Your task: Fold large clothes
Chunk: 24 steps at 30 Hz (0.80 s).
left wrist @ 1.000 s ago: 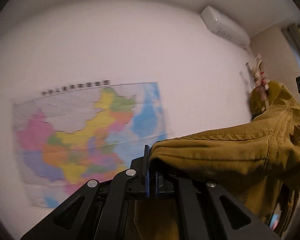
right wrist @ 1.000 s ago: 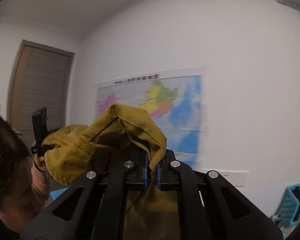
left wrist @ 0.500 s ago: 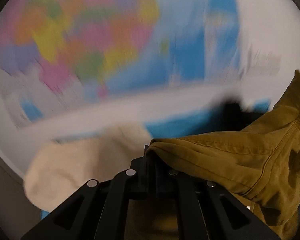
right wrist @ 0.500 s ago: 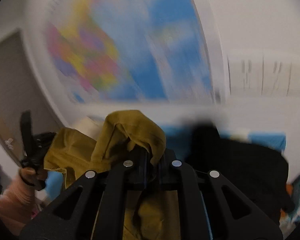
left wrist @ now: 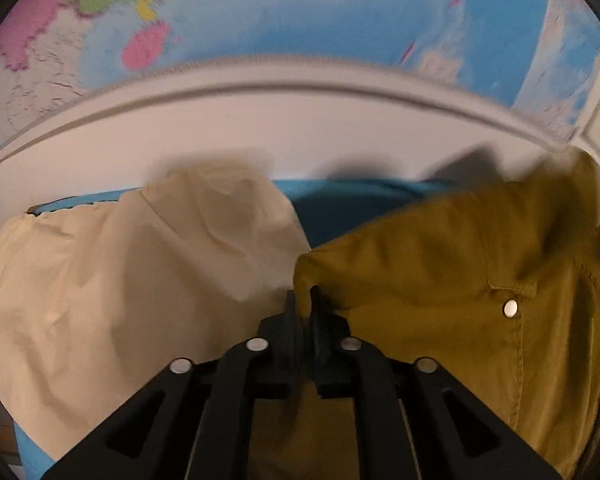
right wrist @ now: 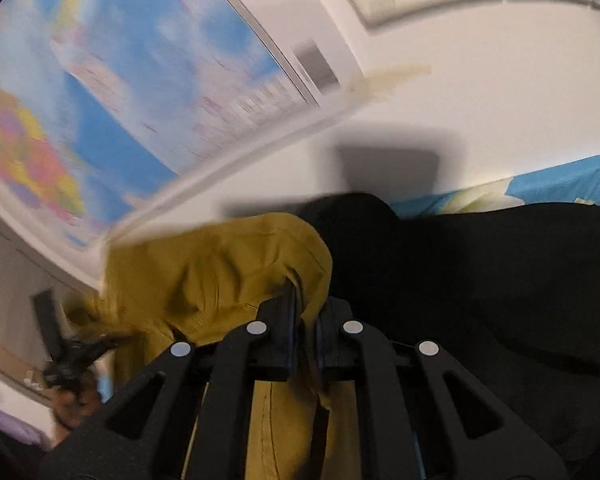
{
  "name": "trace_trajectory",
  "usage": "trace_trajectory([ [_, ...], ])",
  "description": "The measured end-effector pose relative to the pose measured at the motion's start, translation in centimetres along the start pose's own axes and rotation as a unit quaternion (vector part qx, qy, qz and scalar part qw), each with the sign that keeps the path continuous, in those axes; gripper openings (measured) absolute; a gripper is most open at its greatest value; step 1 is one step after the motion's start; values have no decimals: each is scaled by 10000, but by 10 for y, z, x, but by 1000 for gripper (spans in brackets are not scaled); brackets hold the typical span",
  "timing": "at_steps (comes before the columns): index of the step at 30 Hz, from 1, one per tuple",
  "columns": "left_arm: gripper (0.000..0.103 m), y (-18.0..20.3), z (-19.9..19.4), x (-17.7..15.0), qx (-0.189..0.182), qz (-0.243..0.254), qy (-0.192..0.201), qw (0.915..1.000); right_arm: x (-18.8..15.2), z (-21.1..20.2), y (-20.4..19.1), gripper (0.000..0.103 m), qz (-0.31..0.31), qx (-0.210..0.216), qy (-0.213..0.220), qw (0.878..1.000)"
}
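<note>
**Mustard garment held at two corners over the bed**

A wall map (left wrist: 300, 12) fills the top of the left wrist view, blurred, with white wall below it. Under that lies a bed with a blue sheet (left wrist: 340, 208). On the sheet, a cream garment (left wrist: 120, 280) spreads across the left side, and in the right wrist view a black garment (right wrist: 480, 280) covers the right side.

The mustard garment (left wrist: 440, 280) hangs between the two grippers, in front of the cream and black ones. A metal snap (left wrist: 510, 308) shows on its front.

The left gripper (left wrist: 305, 308) has a fold of the mustard cloth between its fingers; its jaws are opening, though the gap is small and the cloth sits in it. The right gripper (right wrist: 306, 320) is nearly closed, pinching another bunched edge of the same garment (right wrist: 220, 276).
</note>
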<state>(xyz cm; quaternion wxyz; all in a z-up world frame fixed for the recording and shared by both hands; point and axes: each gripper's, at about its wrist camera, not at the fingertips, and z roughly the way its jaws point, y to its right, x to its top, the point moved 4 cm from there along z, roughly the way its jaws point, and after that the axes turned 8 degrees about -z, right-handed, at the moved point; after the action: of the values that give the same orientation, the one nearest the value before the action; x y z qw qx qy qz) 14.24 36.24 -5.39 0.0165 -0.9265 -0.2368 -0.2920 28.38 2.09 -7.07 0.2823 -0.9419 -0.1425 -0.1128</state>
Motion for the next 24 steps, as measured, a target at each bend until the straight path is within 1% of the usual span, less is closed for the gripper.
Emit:
trace_trajectory([
  [1,17,-2,6,0,50,-19,-61,10000,-2,4,0,20,-27,-21,-15,10000],
  [2,22,-7,10,0,37,-88,-137,9999,-4,3,1,29,-12,-81,31,10000],
  [3,30,-10,9,-1,-27,-100,-132,9999,-7,-1,2,49,-16,-238,82,9997],
  [4,37,-12,5,-1,-57,-67,-69,9999,-10,-9,0,58,-139,-341,139,9992],
  [5,39,-15,-5,-2,-81,9,73,9999,-13,-18,-4,60,-306,-365,209,9986],
  [6,51,-18,-14,-3,-89,76,202,9997,-20,-33,-10,62,-537,-389,274,9974],
  [7,62,-19,-24,-6,-108,155,323,9993,-24,-43,-15,68,-718,-388,290,9962],
  [9,63,-14,-51,-17,-268,452,562,9970,-43,-64,-26,72,-1174,-306,215,9924],
  [10,68,-12,-63,-27,-355,662,636,9951,-60,-77,-33,74,-1422,-300,134,9893],
  [11,70,-11,-70,-33,-389,777,684,9939,-79,-91,-39,75,-1656,-325,83,9856],
  [12,73,-10,-78,-43,-446,926,741,9919,-99,-103,-43,78,-1848,-349,-16,9822],
  [13,73,-10,-84,-54,-531,1063,746,9901,-120,-112,-47,83,-1984,-369,-131,9793],
  [14,73,-1,-88,-56,-585,1162,714,9889,-139,-118,-50,84,-2069,-431,-227,9771],
  [15,73,1,-90,-67,-615,1252,684,9879,-152,-119,-52,84,-2098,-512,-307,9759],
  [17,73,5,-92,-88,-664,1407,594,9860,-192,-130,-49,82,-2106,-612,-553,9741],
  [18,73,8,-92,-99,-664,1501,545,9849,-201,-130,-49,73,-2092,-646,-633,9737],
  [19,73,10,-92,-110,-640,1567,539,9841,-212,-130,-47,43,-2102,-725,-719,9723],
  [20,73,13,-93,-120,-650,1640,527,9829,-217,-133,-42,30,-2052,-699,-758,9733],
  [21,74,11,-89,-129,-672,1687,490,9821,-214,-136,-38,21,-1952,-731,-695,9756],
  [22,74,13,-89,-135,-659,1736,461,9815,-206,-147,-32,15,-1825,-777,-549,9786],
  [23,74,14,-89,-139,-651,1755,460,9812,-197,-159,-26,13,-1722,-793,-375,9812],
  [24,74,14,-91,-144,-660,1791,437,9806,-181,-180,-16,11,-1513,-873,-12,9846],
])
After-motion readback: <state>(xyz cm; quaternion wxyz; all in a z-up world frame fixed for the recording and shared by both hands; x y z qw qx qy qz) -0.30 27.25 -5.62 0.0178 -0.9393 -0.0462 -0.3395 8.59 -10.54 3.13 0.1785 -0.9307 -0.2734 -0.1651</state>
